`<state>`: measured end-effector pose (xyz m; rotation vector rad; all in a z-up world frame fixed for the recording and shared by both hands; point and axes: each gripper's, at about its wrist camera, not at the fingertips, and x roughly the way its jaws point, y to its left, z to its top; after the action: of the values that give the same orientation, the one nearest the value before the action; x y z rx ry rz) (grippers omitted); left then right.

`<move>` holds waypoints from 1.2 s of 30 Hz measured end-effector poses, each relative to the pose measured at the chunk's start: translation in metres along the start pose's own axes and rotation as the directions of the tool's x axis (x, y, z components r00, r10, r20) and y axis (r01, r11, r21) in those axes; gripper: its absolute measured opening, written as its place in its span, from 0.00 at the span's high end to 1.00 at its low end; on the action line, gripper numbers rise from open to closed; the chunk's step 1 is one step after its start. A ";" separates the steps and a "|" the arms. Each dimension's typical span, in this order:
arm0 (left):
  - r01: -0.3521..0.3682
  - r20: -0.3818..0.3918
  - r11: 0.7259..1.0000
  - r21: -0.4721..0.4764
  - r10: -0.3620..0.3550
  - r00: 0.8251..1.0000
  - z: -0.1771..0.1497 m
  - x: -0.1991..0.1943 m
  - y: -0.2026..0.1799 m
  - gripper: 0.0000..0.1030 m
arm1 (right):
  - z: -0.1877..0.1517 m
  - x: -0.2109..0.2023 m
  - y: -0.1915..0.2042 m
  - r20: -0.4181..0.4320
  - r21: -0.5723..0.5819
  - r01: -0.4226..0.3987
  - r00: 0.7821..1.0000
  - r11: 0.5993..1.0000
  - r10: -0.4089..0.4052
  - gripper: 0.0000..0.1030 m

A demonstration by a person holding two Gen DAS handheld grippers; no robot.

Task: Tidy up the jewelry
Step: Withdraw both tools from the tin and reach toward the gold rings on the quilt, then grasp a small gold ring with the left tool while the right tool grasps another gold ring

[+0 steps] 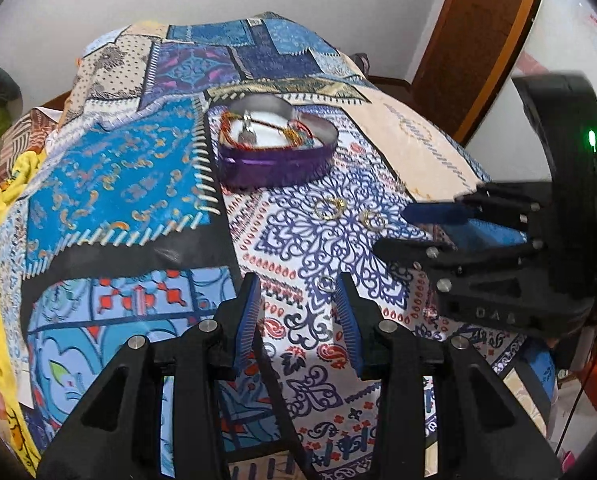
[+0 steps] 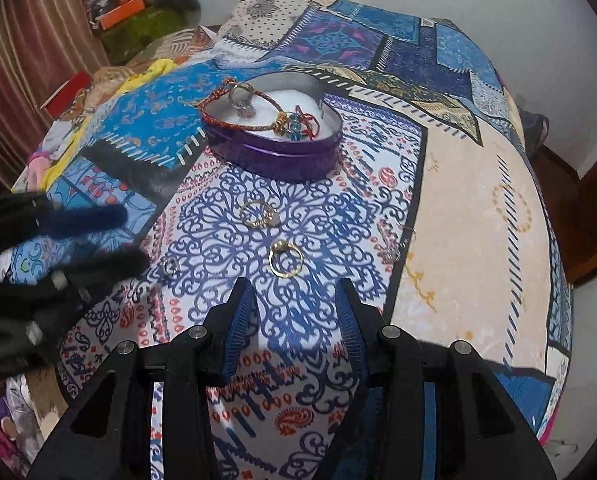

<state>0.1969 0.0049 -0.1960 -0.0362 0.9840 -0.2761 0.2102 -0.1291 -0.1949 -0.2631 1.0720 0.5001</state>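
Note:
A purple heart-shaped tin (image 1: 274, 164) (image 2: 274, 156) stands on a patterned bedspread and holds a braided bracelet (image 2: 218, 118), a silver ring and beaded pieces. Two gold rings (image 2: 258, 213) (image 2: 285, 258) lie on the cloth in front of it; they show as the farther gold ring (image 1: 329, 207) and the nearer gold ring (image 1: 372, 219) in the left wrist view. A small silver ring (image 1: 325, 283) (image 2: 171, 266) lies nearer. My left gripper (image 1: 298, 284) (image 2: 132, 236) is open and empty, the silver ring just beyond its right fingertip. My right gripper (image 2: 294, 286) (image 1: 394, 229) is open and empty, just short of the nearer gold ring.
The bedspread (image 2: 458, 200) covers a rounded bed that falls away on all sides. A yellow cloth (image 1: 14, 184) and clutter lie at the left edge. A wooden door frame (image 1: 478, 48) stands at the right, and a striped curtain (image 2: 26, 40) hangs at the far left.

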 end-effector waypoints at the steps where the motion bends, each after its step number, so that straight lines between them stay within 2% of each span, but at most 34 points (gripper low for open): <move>1: 0.002 -0.002 1.000 0.001 -0.002 1.000 -0.001 0.001 -0.001 0.63 | 0.001 0.002 0.000 -0.003 -0.003 -0.006 1.000 1.000 0.006 0.62; 10: 0.049 -0.019 0.999 -0.020 -0.049 0.999 -0.004 0.018 -0.003 0.63 | 0.006 0.011 -0.001 -0.007 -0.017 -0.042 0.999 0.999 0.042 0.64; 15: 0.044 -0.002 0.999 -0.014 -0.044 0.999 -0.004 0.019 -0.005 0.67 | 0.007 0.012 -0.002 0.001 -0.017 -0.052 0.999 0.998 0.052 0.84; 25: 0.012 0.022 1.000 0.013 -0.013 1.000 -0.004 0.016 -0.012 0.92 | 0.006 0.011 -0.005 0.020 -0.002 -0.070 0.997 0.998 0.070 0.84; 36: 0.000 0.066 1.000 0.007 0.000 0.998 0.004 -0.002 -0.010 0.92 | 0.002 -0.002 -0.007 0.043 0.016 -0.045 0.998 0.999 0.044 0.85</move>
<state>0.1973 -0.0052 -0.1908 -0.0384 0.9169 -0.2770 0.2147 -0.1344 -0.1925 -0.2126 1.0423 0.5342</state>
